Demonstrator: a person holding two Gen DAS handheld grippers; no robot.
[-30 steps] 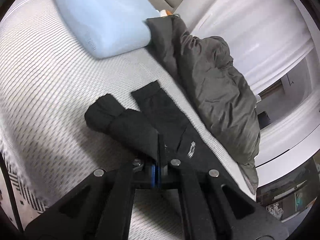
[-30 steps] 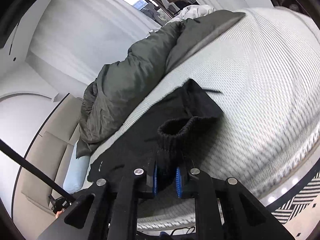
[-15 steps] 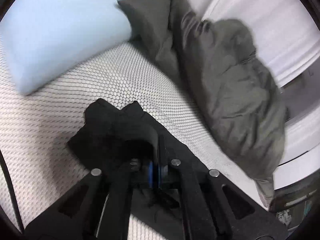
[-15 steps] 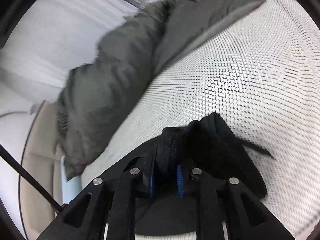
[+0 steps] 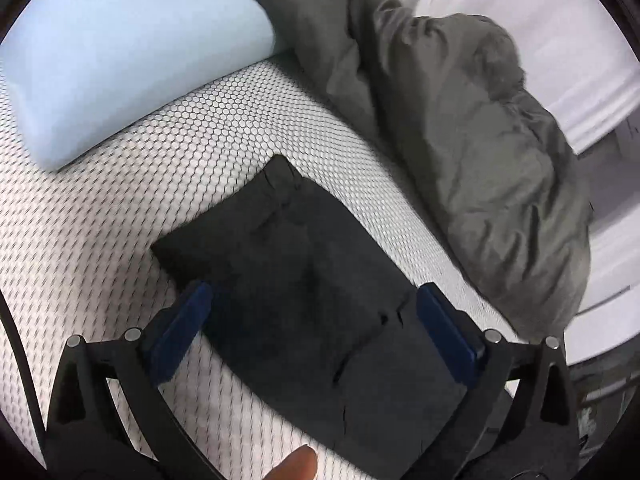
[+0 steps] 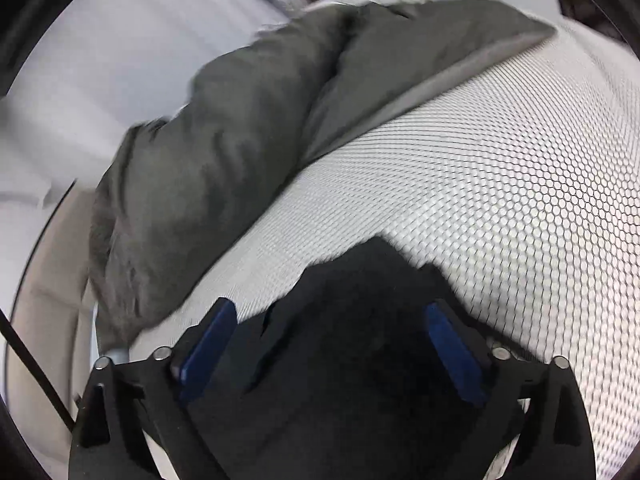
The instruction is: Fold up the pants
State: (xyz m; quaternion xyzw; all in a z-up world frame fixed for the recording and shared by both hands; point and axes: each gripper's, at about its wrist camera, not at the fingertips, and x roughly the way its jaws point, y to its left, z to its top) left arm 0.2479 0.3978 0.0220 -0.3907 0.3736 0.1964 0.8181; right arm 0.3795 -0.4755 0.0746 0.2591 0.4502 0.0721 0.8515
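Left wrist view: my left gripper (image 5: pixel 310 312) hangs over the black pants (image 5: pixel 304 280), its jaws opening and now spread wide, the blue pads (image 5: pixel 180 332) clear of the cloth on either side; the pants lie as a folded dark rectangle on the white honeycomb mattress (image 5: pixel 132 208), directly ahead of and beneath this gripper, their long axis running from the lower right of the picture up to the left towards the pale blue pillow (image 5: pixel 120 52); a crumpled grey duvet (image 5: pixel 460 140) lies just beside them on the right; a fingertip (image 5: pixel 296 466) of mine shows at the bottom edge. Right wrist view: my right gripper (image 6: pixel 330 328) also opening, jaws wide, nothing pinched between the pads (image 6: pixel 208 344); the same pants (image 6: pixel 352 360) fill the space below and between the fingers, their far edge ending just ahead on the mattress (image 6: pixel 500 200), the duvet (image 6: pixel 240 140) beyond on the left; I judge both hands about equally near, each over one end of the bundle, so any further fold would run across that long axis.
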